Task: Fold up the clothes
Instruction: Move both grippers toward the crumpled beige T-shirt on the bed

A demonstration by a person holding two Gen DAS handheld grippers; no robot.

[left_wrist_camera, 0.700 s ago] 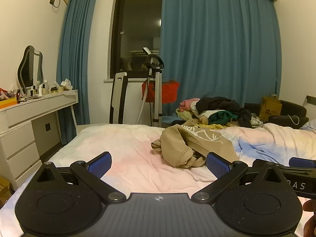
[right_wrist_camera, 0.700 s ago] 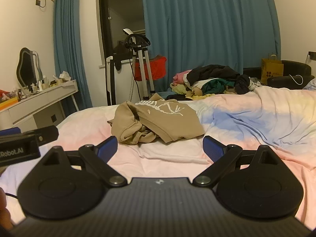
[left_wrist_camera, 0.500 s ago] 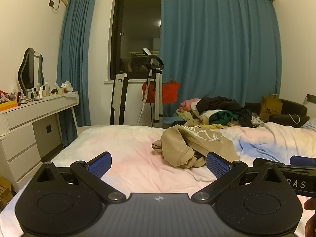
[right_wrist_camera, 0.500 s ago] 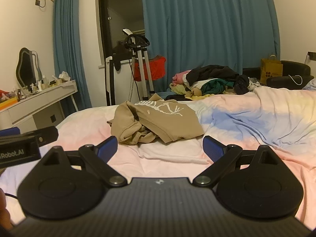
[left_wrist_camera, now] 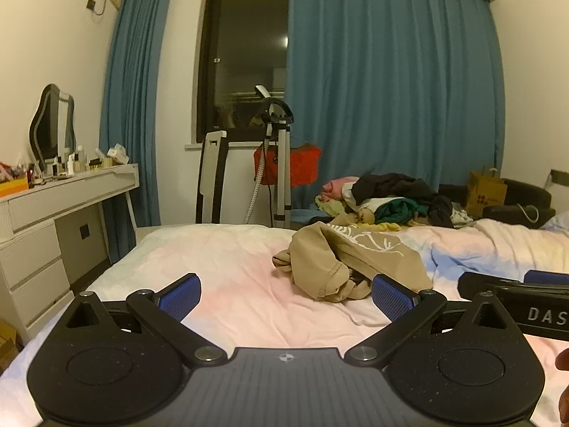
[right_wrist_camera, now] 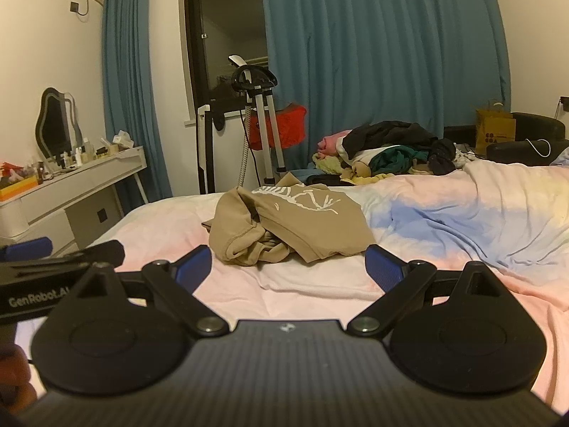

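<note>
Fingers of the left gripper stand spread to their widest, blue pads bare, nothing between them. Right gripper is in the same condition: fully spread, empty, pads clear of all cloth. Both tools hover low over the bed, side by side, tilted slightly downward.

Task item: a tan T-shirt with a white printed graphic lies crumpled on the pastel sheet, at 12 o'clock from the right gripper and about 1 o'clock from the left, near but untouched. A mixed clothes pile sits beyond it at the bed's far edge.

Assessment: the step in hand appears to be the approach. Folding has not begun. Recommended practice: bring each gripper to a separate outer edge of the shirt, pinch a single layer at hem or shoulder, then lift and spread it flat. Seizing the bunched centre would likely drag the sheet as well.
</note>
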